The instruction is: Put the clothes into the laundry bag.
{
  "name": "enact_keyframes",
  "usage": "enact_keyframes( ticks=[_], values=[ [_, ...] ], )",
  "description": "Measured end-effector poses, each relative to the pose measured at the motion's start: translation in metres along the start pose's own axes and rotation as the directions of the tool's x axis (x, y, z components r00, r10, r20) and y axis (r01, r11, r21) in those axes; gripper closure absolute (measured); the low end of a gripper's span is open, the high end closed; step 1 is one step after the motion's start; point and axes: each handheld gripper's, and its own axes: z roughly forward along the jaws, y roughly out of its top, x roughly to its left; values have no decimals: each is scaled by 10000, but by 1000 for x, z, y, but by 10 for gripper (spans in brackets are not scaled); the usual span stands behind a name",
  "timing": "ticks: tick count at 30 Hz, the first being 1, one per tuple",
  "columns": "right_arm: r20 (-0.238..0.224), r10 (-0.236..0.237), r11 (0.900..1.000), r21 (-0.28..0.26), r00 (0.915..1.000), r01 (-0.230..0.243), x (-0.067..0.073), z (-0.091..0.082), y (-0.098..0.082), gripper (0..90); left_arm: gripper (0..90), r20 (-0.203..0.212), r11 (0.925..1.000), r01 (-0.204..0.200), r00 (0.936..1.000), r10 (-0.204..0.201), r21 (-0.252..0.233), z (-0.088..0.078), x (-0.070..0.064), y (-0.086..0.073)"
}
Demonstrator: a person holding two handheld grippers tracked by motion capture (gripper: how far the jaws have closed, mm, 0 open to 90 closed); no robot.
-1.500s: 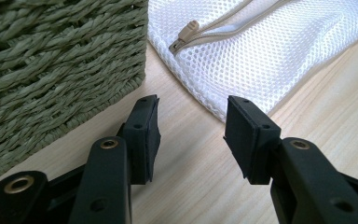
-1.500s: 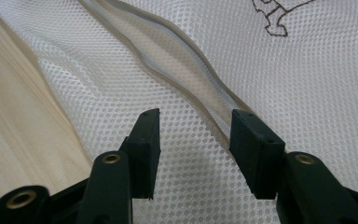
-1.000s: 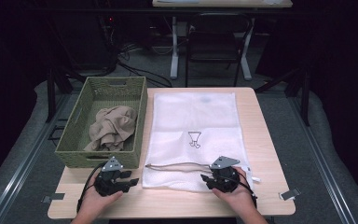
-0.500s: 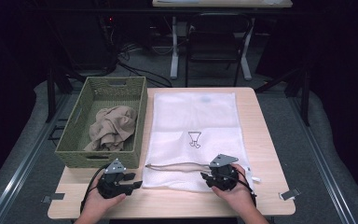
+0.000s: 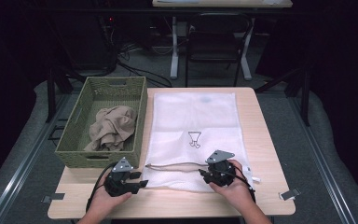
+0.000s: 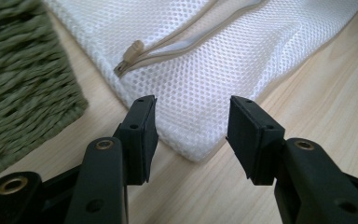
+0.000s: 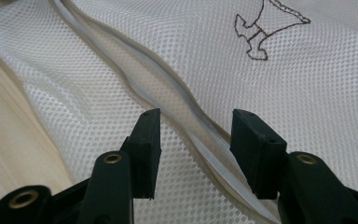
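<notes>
A white mesh laundry bag [image 5: 193, 126] lies flat on the wooden table, with a beige zipper [image 5: 172, 165] running across its near end. My left gripper [image 5: 142, 183] rests at the bag's near left corner. Its jaws [image 6: 191, 135] stand open on either side of that corner [image 6: 193, 140], just short of the zipper pull [image 6: 133, 49]. My right gripper [image 5: 203, 175] lies over the bag's near right part, open [image 7: 196, 144]. Its jaws have just been opening, with the zipper [image 7: 168, 98] running between them and not pinched.
A green woven basket [image 5: 74, 140] holding a crumpled beige cloth [image 5: 112, 127] stands to the left of the bag, close to my left gripper. A small embroidered figure [image 5: 194, 139] marks the bag's middle. Bare table [image 5: 265, 140] lies to the right. A chair [image 5: 216, 37] stands beyond the far edge.
</notes>
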Motion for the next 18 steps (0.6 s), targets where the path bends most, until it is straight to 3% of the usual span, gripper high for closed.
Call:
enact_keyframes(
  ticks=[2,11,14,18],
  values=[
    [96,40,10000,47,9999,-40,-1,3,2,536,522,168,9999,35,9999,-37,127,4,-2,2],
    [77,70,10000,48,9999,-70,0,10,8,554,515,183,9992,-156,9997,150,368,10,-3,3],
    [78,37,10000,-44,10000,-36,2,12,9,578,498,117,9967,-472,9989,465,666,14,-5,3],
    [62,-93,10000,-36,9999,93,3,14,10,625,484,62,9952,-606,9982,603,764,17,-8,3]
  ],
)
